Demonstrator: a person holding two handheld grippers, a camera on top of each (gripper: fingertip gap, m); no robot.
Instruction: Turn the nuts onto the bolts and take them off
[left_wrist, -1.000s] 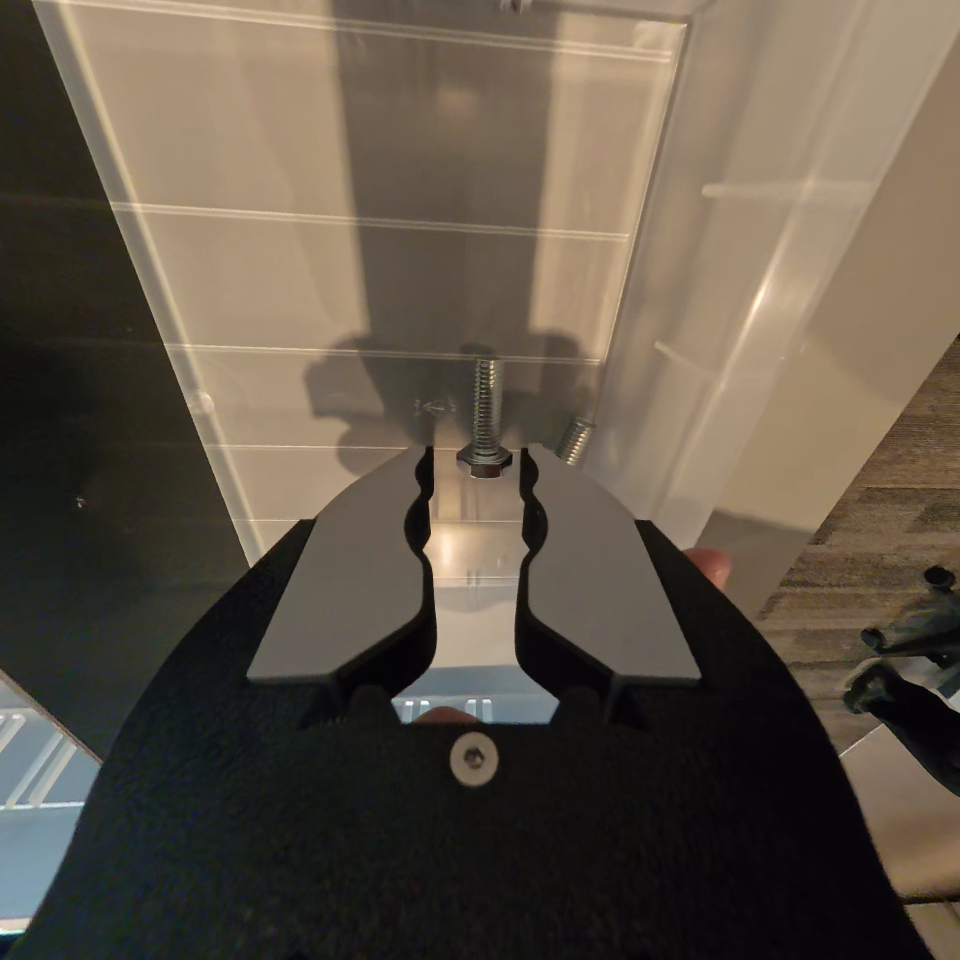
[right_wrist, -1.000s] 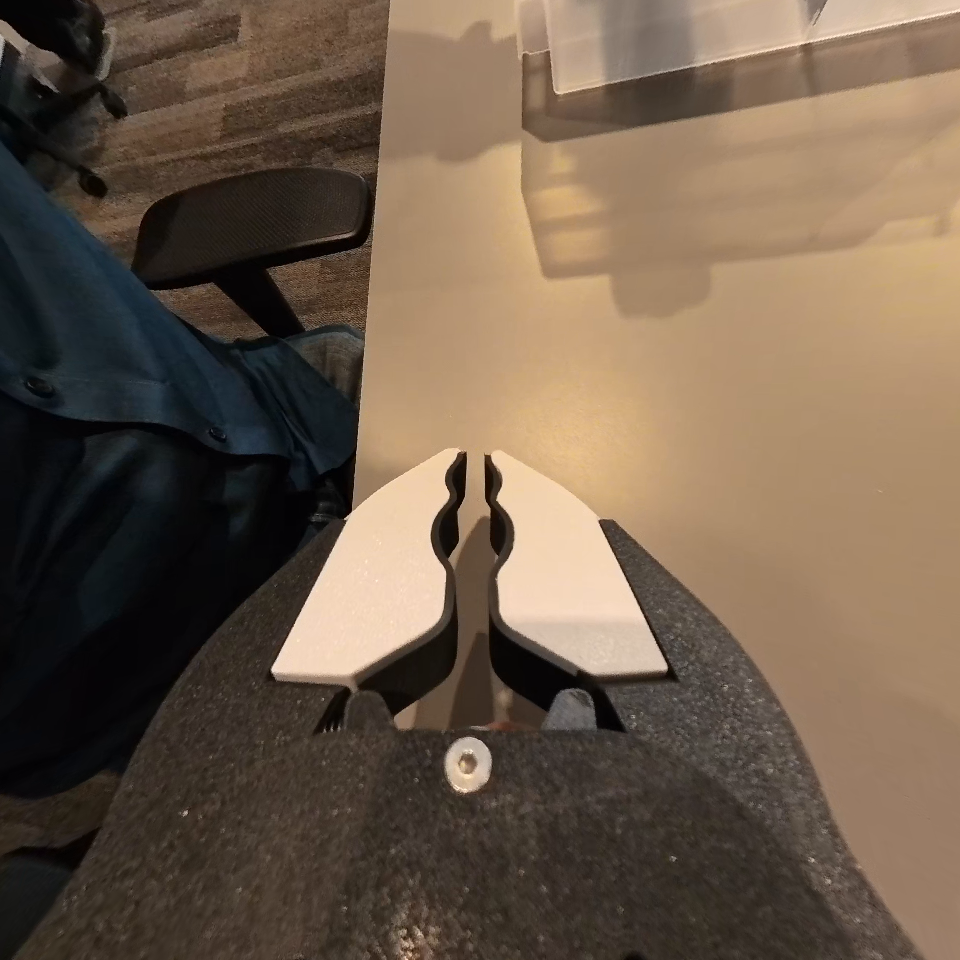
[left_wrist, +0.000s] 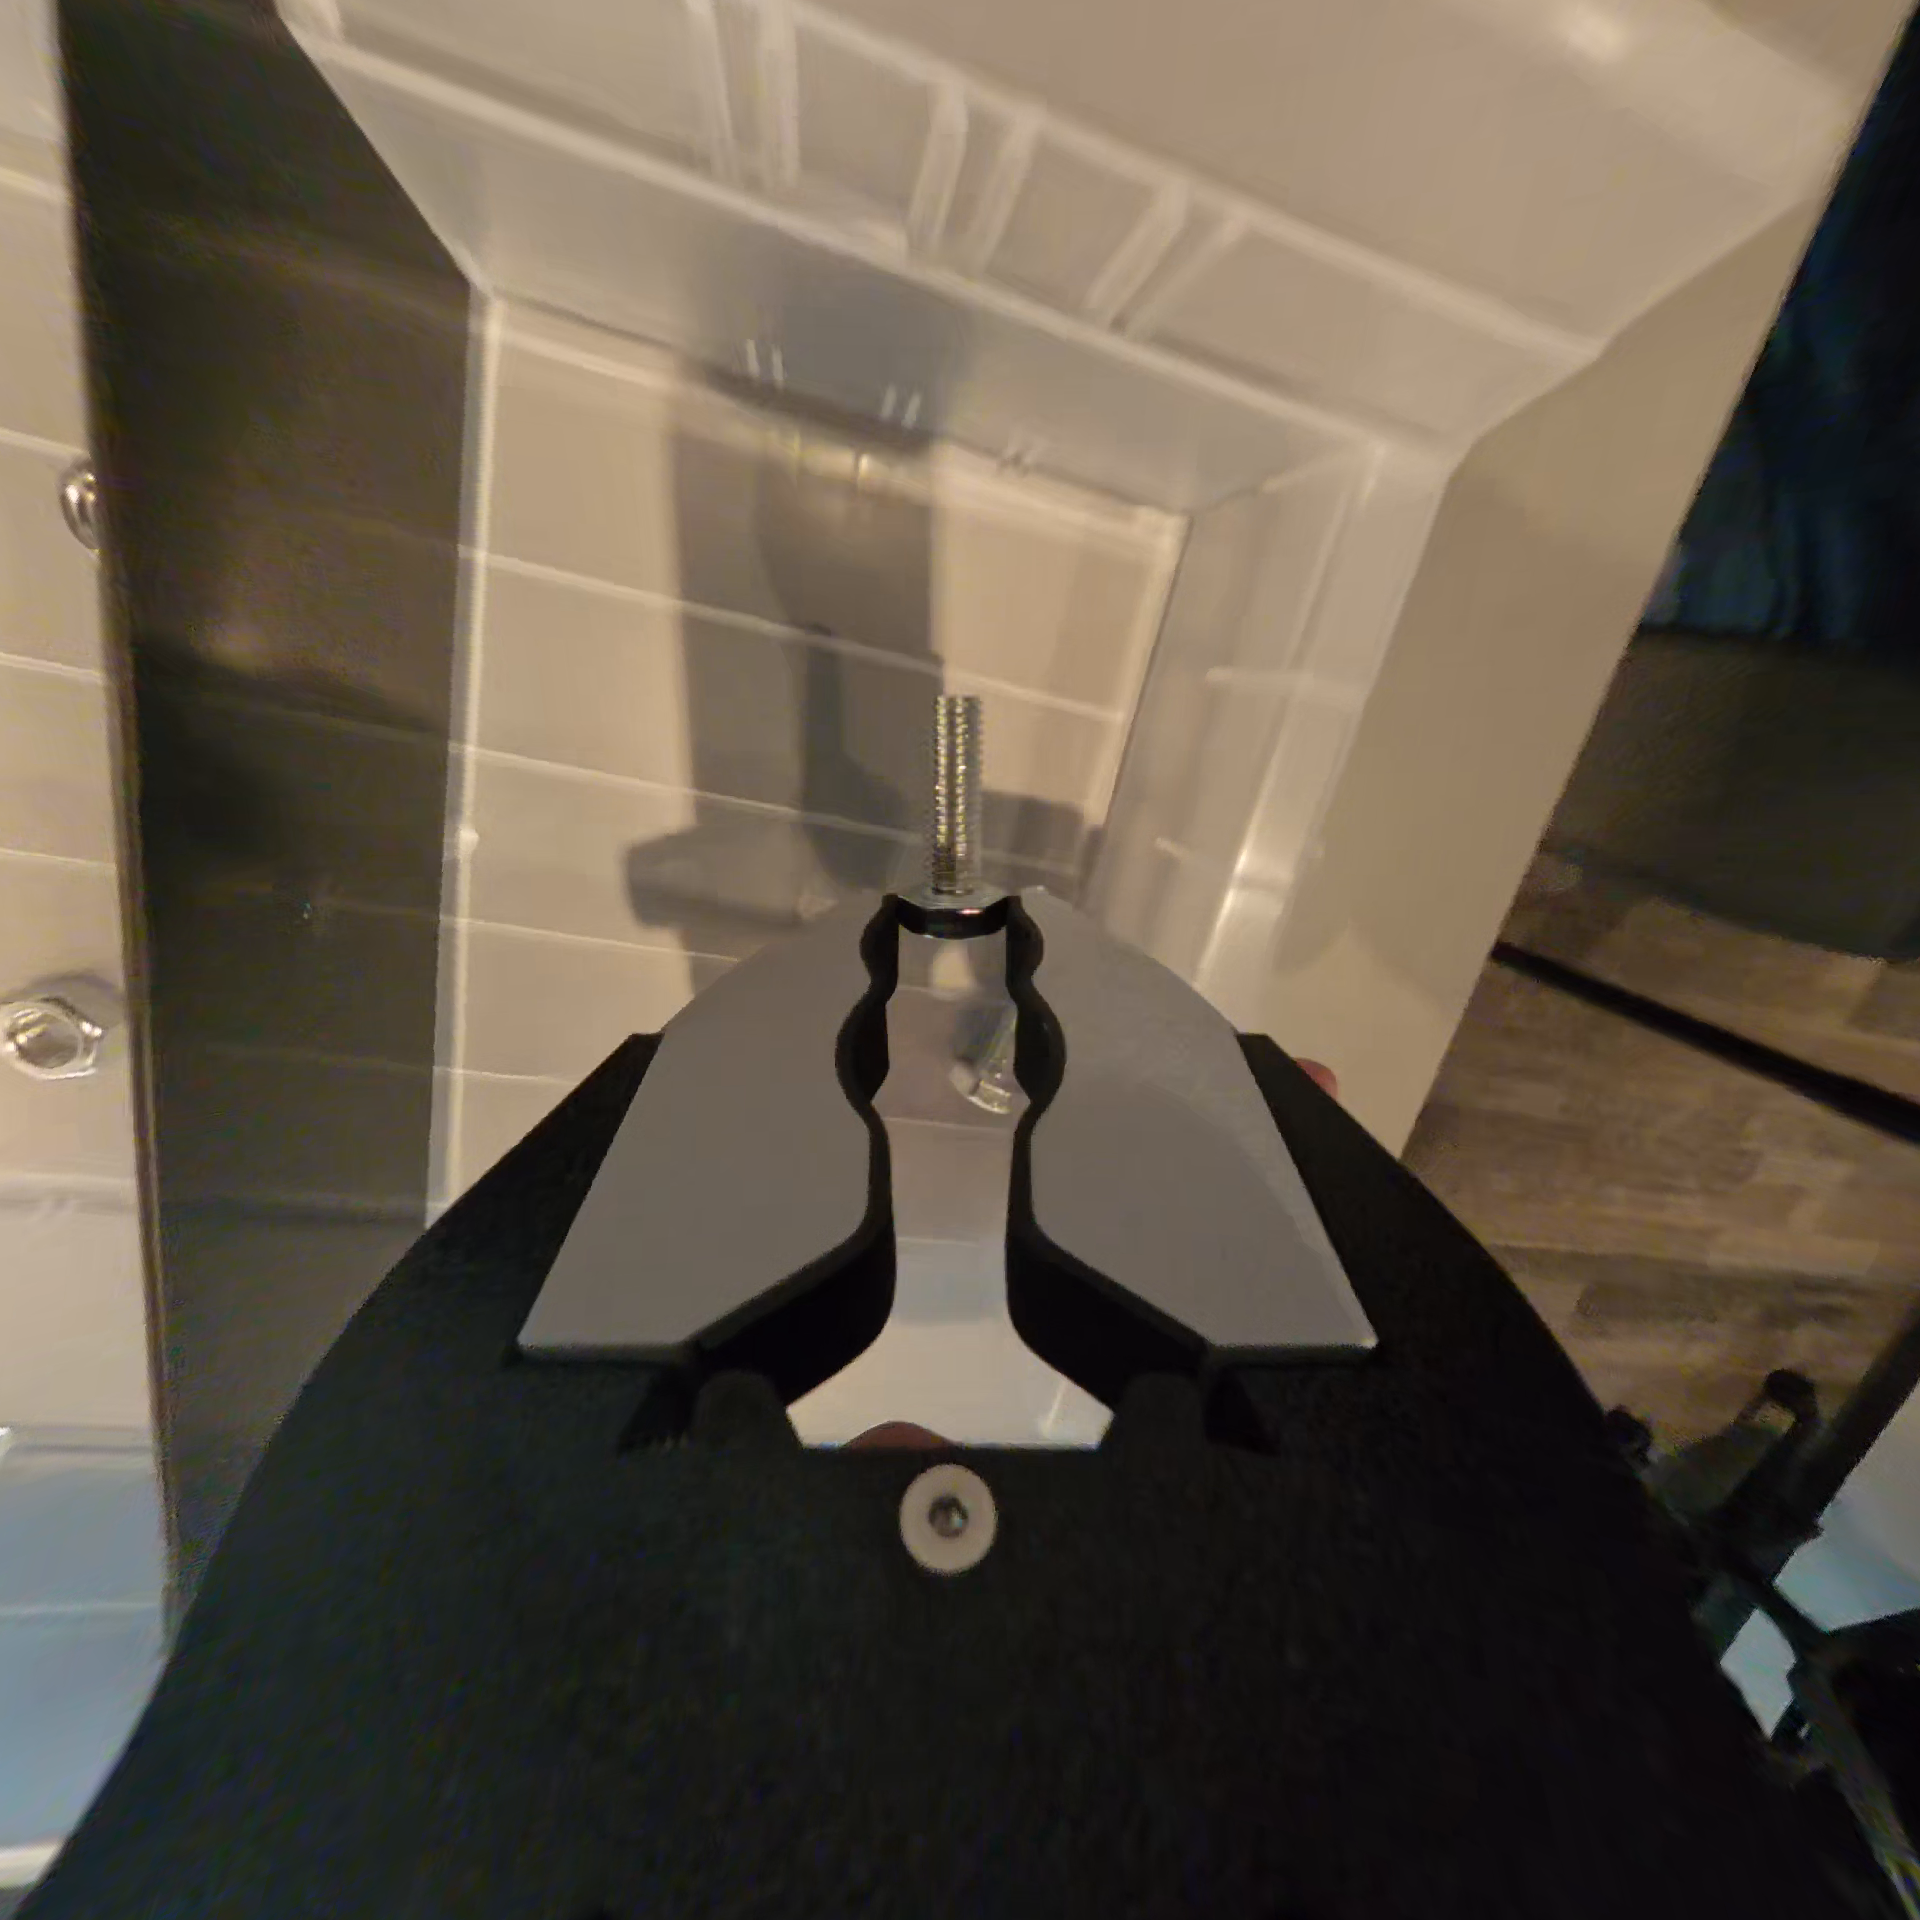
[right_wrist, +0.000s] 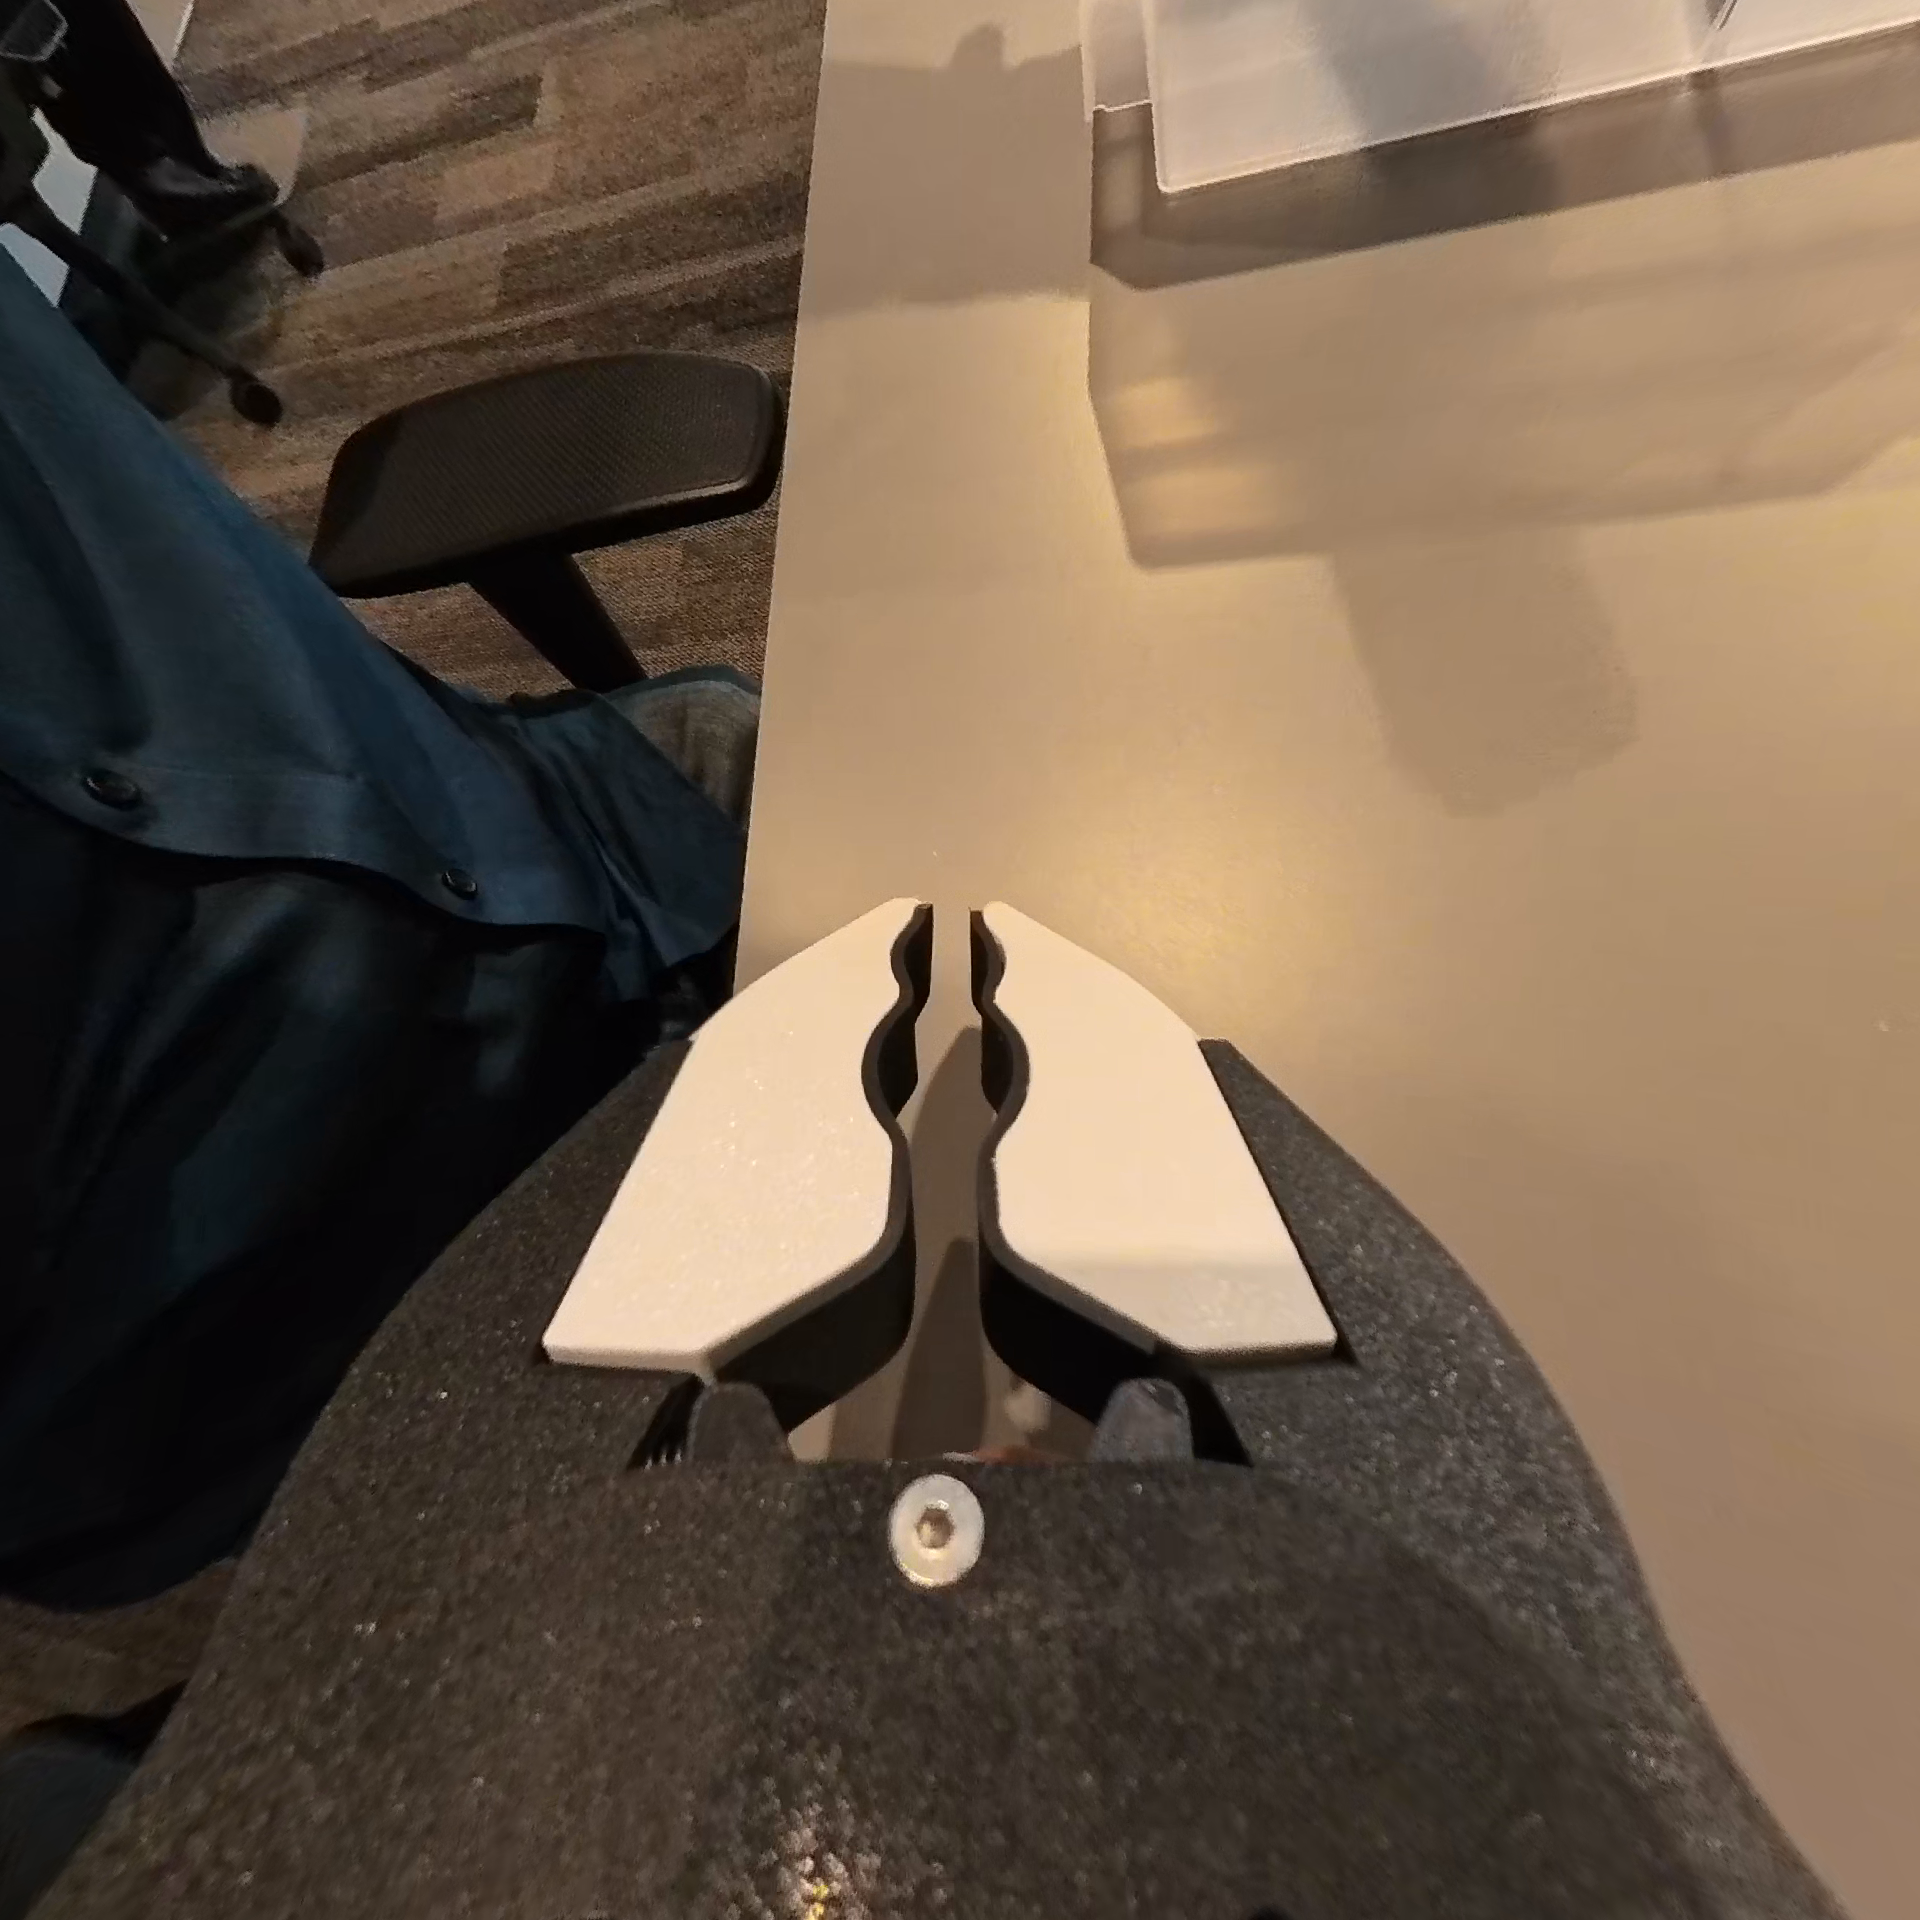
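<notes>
The left gripper has its tips pinched on the head of a bolt, so the threaded shank stands straight out beyond the jaws, probably so a nut can be run along it. Behind the tips, seen through the gap between the fingers, lies a second bolt, and farther out is the clear plastic box. The right gripper hangs over the bare table, jaws nearly together with only a thin slit, holding nothing, likely waiting its turn.

Silver bolt; beige table; navy shirt.
</notes>
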